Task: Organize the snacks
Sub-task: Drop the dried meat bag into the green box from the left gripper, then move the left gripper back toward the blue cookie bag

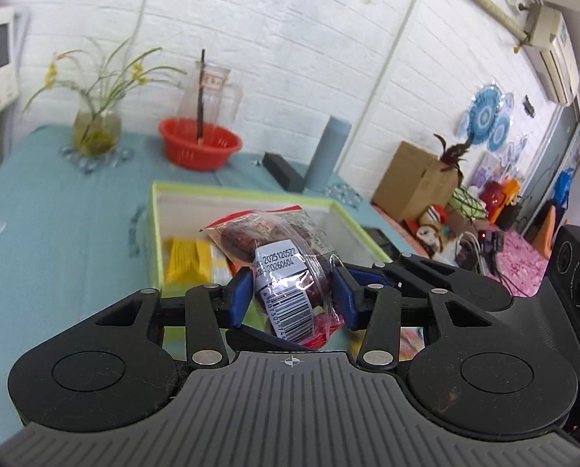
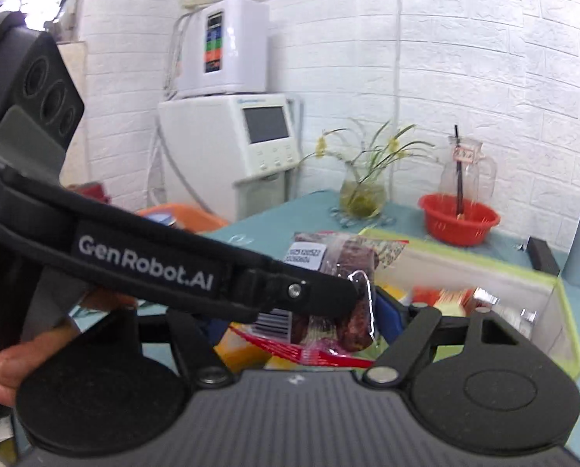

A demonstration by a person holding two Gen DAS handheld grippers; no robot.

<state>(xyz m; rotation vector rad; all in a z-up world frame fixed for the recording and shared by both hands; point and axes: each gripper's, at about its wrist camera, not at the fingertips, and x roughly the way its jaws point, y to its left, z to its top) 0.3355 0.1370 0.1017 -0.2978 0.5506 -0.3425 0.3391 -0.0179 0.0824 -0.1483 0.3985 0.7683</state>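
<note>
My left gripper (image 1: pixel 291 297) is shut on a clear snack packet (image 1: pixel 286 272) of dark red pieces with a white barcode label, held above a white box with a green rim (image 1: pixel 247 193). Yellow packets (image 1: pixel 186 258) lie inside the box. In the right wrist view the left gripper's black body crosses in front, with the same snack packet (image 2: pixel 352 303) at its tip over the box (image 2: pixel 484 262). My right gripper (image 2: pixel 301 334) sits just behind the packet; its fingers are mostly hidden and I cannot tell whether they grip.
On the teal table (image 1: pixel 68 210) stand a red basket (image 1: pixel 200 148), a glass jug (image 1: pixel 212 93), a plant vase (image 1: pixel 95 128), a grey cylinder (image 1: pixel 328 153) and a black block (image 1: pixel 284 169). White machines (image 2: pixel 235 144) stand at the left, a cardboard box (image 1: pixel 414 181) at the right.
</note>
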